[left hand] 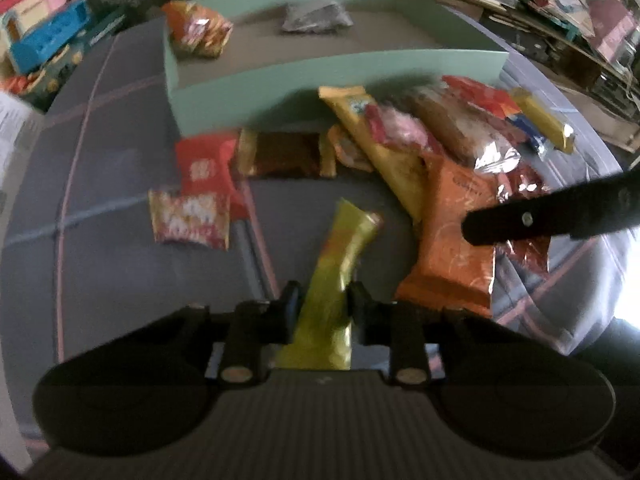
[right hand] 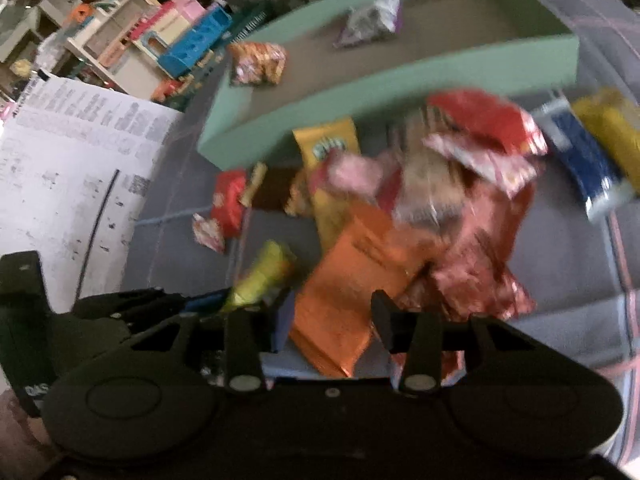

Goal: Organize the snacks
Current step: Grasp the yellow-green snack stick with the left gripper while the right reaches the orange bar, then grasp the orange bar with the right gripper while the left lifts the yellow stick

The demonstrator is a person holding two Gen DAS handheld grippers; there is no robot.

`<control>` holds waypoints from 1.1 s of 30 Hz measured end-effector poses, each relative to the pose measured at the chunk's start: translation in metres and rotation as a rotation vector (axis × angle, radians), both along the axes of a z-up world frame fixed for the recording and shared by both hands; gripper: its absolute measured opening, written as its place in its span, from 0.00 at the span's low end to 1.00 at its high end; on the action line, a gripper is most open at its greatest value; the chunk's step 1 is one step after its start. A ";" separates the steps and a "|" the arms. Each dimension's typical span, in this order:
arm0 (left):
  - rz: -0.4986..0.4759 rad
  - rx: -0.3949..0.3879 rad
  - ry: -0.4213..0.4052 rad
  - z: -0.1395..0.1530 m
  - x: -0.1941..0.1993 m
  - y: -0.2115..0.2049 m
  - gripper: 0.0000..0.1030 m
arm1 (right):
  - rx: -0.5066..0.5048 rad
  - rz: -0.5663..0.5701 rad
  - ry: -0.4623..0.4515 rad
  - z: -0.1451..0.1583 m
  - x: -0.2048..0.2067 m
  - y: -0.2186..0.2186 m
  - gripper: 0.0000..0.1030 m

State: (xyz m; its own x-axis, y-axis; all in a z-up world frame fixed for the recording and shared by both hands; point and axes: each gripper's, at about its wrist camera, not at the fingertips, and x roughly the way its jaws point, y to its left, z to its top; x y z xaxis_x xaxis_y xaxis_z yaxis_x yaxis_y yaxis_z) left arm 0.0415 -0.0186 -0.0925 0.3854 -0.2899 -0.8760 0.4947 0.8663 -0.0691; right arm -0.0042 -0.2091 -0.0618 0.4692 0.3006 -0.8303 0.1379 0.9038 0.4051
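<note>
A yellow-green snack packet [left hand: 340, 248] lies on the grey cloth, and my left gripper [left hand: 324, 308] is shut on its near end. Just right of it lies an orange packet [left hand: 452, 240] at the front of a heap of snacks [left hand: 420, 136]. One finger [left hand: 520, 220] of the right gripper rests over that packet. In the right wrist view my right gripper [right hand: 332, 316] straddles the orange packet [right hand: 344, 288], its fingers against both edges. Behind the heap stands a mint-green box [left hand: 340, 76] holding an orange-red bag [left hand: 196, 32] and a grey packet [left hand: 316, 18].
Two red packets [left hand: 200, 200] and a brown bar [left hand: 284, 154] lie left of the heap; a blue and a yellow bar [left hand: 544, 120] lie at its right. Toys [right hand: 172, 40] and printed paper [right hand: 68, 168] crowd the left, stacked clutter [left hand: 560, 20] the far right.
</note>
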 end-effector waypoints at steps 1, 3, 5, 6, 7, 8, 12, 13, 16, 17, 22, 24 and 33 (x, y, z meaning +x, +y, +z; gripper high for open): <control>0.020 -0.005 0.007 -0.001 -0.001 0.003 0.24 | -0.002 -0.004 0.012 -0.003 -0.002 -0.002 0.42; 0.059 -0.022 0.020 -0.001 -0.004 0.012 0.24 | -0.018 -0.009 0.035 -0.009 -0.004 -0.004 0.42; 0.094 -0.046 0.043 0.000 -0.007 0.021 0.24 | -0.047 -0.021 0.057 -0.014 -0.008 -0.008 0.42; 0.104 -0.051 0.048 0.000 -0.008 0.025 0.24 | -0.047 -0.026 0.062 -0.016 -0.009 -0.008 0.42; 0.110 -0.053 0.050 0.001 -0.009 0.027 0.24 | -0.041 -0.025 0.058 -0.016 -0.010 -0.008 0.42; 0.115 -0.055 0.051 0.001 -0.009 0.029 0.24 | -0.036 -0.020 0.050 -0.015 -0.011 -0.006 0.43; 0.119 -0.073 0.056 0.004 -0.009 0.030 0.26 | -0.034 -0.006 0.019 -0.006 -0.005 0.007 0.55; 0.119 -0.074 0.053 0.005 -0.009 0.031 0.31 | -0.038 -0.012 0.019 -0.005 -0.003 0.010 0.64; 0.127 -0.067 0.042 0.006 -0.008 0.030 0.41 | -0.049 -0.044 0.021 -0.006 0.004 0.017 0.69; 0.132 -0.065 0.039 0.005 -0.008 0.031 0.43 | -0.053 -0.060 0.026 -0.007 0.007 0.018 0.69; 0.150 -0.070 0.037 0.005 -0.006 0.035 0.53 | -0.075 -0.116 0.055 -0.018 0.023 0.026 0.70; 0.152 -0.066 0.038 0.004 -0.005 0.035 0.56 | -0.090 -0.124 0.062 -0.023 0.025 0.029 0.70; 0.115 -0.044 0.029 -0.001 0.006 0.014 0.58 | -0.097 -0.078 0.035 -0.021 0.012 0.021 0.51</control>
